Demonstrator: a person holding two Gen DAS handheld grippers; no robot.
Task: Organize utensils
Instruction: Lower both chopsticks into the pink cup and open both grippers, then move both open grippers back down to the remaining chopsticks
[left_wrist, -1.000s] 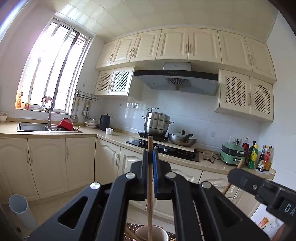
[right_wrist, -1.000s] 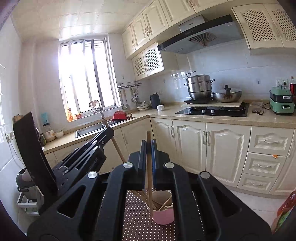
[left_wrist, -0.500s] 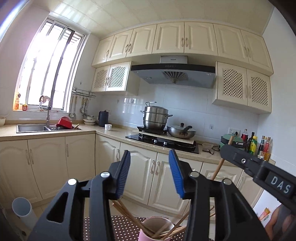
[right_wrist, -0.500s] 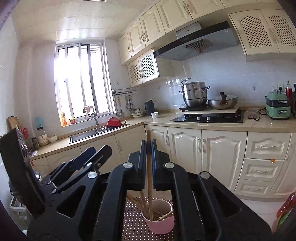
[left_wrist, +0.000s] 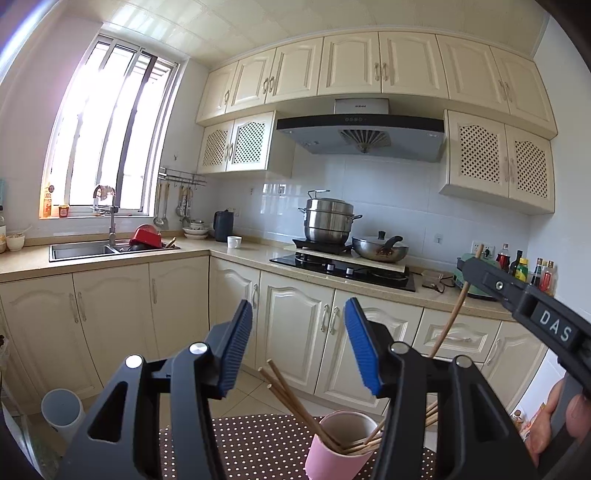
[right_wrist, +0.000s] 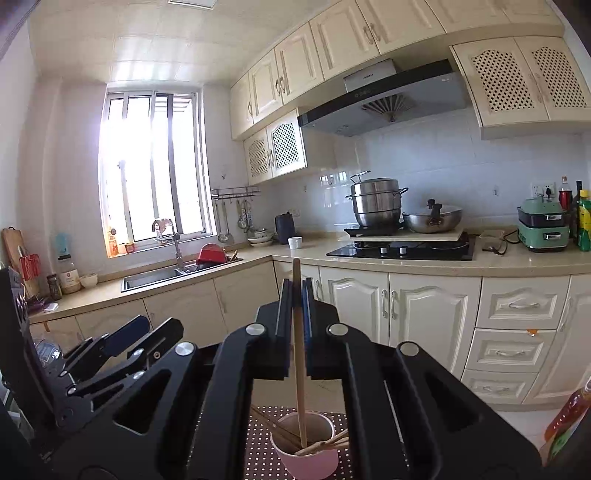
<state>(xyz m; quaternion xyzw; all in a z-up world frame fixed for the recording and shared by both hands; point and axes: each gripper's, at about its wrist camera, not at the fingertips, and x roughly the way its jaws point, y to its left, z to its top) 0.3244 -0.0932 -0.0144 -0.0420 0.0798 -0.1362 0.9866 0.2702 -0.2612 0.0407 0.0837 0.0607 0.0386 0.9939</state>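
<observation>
while clamped in the right gripper (right_wrist: 296, 295), chopstick (right_wrist: 300, 369) tip inside pink cup (right_wrist: 310, 456); left gripper (left_wrist: 298, 347) wide, empty.

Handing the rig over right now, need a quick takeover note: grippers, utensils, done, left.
Left gripper: open, holding nothing, above the pink cup.
Right gripper: shut on one chopstick, upright, lower end already inside the cup's mouth.
Cup stands on the dotted mat with several chopsticks leaning in it.
Done: those chopsticks are in the cup.
Left: open the right gripper so its chopstick drops in. I see no other loose utensils, but much of the mat is hidden.
</observation>
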